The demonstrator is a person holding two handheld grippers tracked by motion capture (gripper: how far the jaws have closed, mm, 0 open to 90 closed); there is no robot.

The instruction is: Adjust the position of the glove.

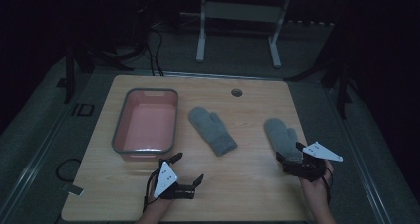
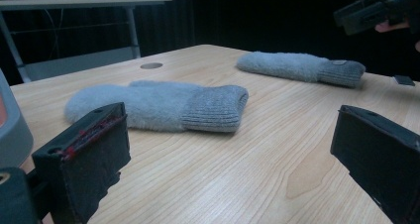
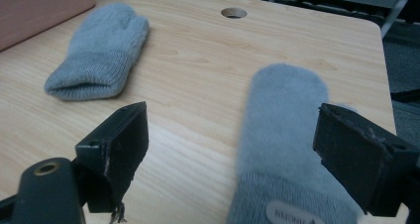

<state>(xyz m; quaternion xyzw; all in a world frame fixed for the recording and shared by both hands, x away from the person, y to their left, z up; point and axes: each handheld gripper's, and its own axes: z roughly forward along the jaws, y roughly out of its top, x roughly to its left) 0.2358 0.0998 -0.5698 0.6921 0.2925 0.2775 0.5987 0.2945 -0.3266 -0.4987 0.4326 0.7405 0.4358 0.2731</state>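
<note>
While over mitten (image 3: 282, 135), wide-open right tongs (image 3: 230, 149).

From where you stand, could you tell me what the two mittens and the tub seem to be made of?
Both mittens, the middle mitten and the right mitten, look like fuzzy grey fleece or wool with ribbed knit cuffs. The tub seems smooth moulded plastic, pink inside with a grey rim.

On the cuff of the grey fleecy mitten (image 3: 285, 149) lying at the right of the table, a small oval grey patch (image 3: 292, 215) bears pale lettering, seen upside down in the right gripper view and too blurred to read. On the floor left of the table, a dim marking (image 1: 82, 109) looks like "ID".
</note>
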